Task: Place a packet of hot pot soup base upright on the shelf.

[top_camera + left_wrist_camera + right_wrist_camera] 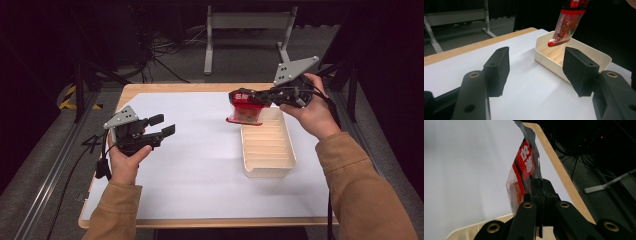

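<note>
A red and clear snack packet (246, 107) hangs from my right gripper (260, 95), which is shut on its top edge above the far left corner of the cream tray (268, 161). From the right gripper view the packet (522, 176) sticks up past the closed jaws, its red label facing the camera. The left gripper view has the packet (566, 25) dangling over the tray's far end (544, 53). My left gripper (162, 126) hovers over the white sheet at the left, open, nothing between its pads (497, 71).
The tray is ribbed inside and rests on the right half of the white sheet (200, 155) covering the wooden table (150, 88). A metal stand (245, 30) and cables lie on the floor beyond the table's far edge.
</note>
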